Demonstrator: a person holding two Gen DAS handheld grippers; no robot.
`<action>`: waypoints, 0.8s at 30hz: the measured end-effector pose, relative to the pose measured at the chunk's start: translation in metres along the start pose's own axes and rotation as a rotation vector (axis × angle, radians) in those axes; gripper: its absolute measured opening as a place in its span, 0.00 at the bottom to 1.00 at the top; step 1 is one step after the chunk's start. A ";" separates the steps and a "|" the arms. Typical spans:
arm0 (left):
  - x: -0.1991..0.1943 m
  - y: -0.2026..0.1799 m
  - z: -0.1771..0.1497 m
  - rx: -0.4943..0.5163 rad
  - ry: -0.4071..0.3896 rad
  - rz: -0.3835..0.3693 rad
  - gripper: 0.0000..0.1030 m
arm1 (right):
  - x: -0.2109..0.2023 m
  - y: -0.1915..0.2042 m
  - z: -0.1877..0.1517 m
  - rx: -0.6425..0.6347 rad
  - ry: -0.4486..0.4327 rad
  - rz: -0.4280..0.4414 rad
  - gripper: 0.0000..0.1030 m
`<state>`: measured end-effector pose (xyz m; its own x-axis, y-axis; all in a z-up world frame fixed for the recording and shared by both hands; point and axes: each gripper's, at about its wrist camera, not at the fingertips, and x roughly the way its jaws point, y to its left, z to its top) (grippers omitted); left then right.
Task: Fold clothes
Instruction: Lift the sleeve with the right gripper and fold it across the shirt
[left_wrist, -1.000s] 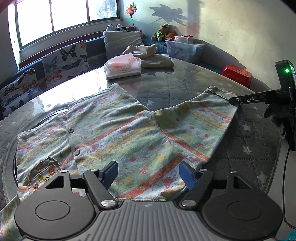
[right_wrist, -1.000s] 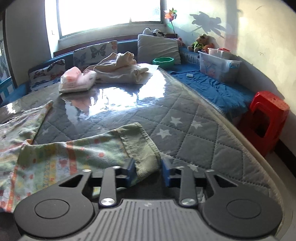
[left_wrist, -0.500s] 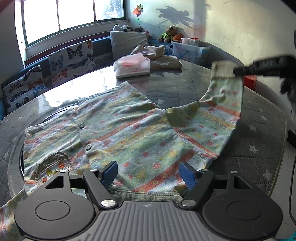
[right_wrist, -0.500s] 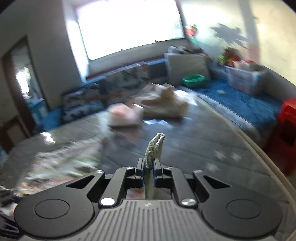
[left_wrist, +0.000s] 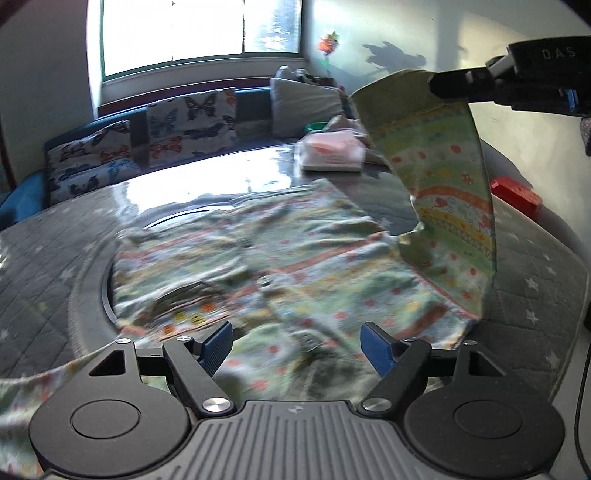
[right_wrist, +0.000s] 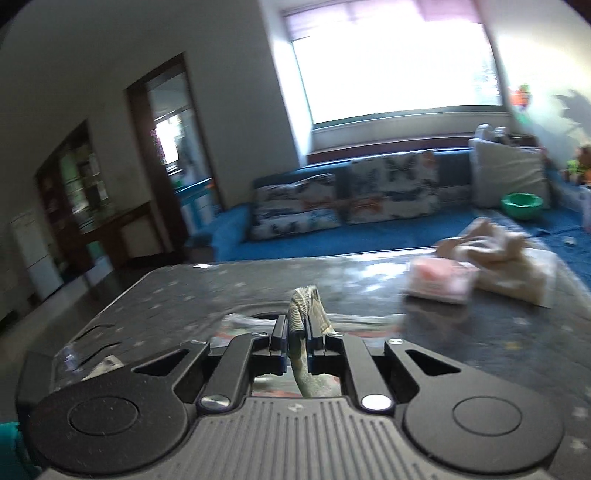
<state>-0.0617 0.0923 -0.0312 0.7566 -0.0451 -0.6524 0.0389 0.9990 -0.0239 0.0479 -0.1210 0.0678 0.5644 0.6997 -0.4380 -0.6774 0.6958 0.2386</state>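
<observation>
A green striped child's shirt (left_wrist: 258, 266) with small red and yellow prints lies spread on the grey quilted table. Its right sleeve (left_wrist: 443, 177) is lifted high and hangs down from the right gripper (left_wrist: 439, 83), seen at the top right of the left wrist view. In the right wrist view the right gripper (right_wrist: 298, 332) is shut on the sleeve's ribbed cuff (right_wrist: 301, 308), which sticks up between the pads. My left gripper (left_wrist: 297, 341) is open just above the shirt's near hem, holding nothing.
A folded pink and white garment (left_wrist: 332, 153) and a beige heap (right_wrist: 495, 262) lie at the table's far side. Butterfly cushions (left_wrist: 155, 144) line a blue bench under the window. A red stool (left_wrist: 517, 195) stands past the table's right edge (left_wrist: 569, 295).
The right gripper closed on the sleeve cuff, lifted it off the table and carried it up and leftward over the shirt. The left gripper shifted a little and stayed open.
</observation>
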 end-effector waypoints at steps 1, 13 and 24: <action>-0.002 0.005 -0.002 -0.011 -0.001 0.006 0.76 | 0.007 0.008 0.000 -0.009 0.008 0.020 0.08; -0.017 0.040 -0.022 -0.094 0.005 0.058 0.77 | 0.093 0.083 -0.036 -0.093 0.205 0.191 0.10; -0.027 0.060 -0.026 -0.142 -0.010 0.091 0.77 | 0.077 0.067 -0.060 -0.153 0.281 0.136 0.22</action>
<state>-0.0967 0.1540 -0.0342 0.7590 0.0463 -0.6494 -0.1225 0.9898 -0.0725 0.0175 -0.0305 -0.0017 0.3269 0.6975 -0.6377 -0.8121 0.5524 0.1879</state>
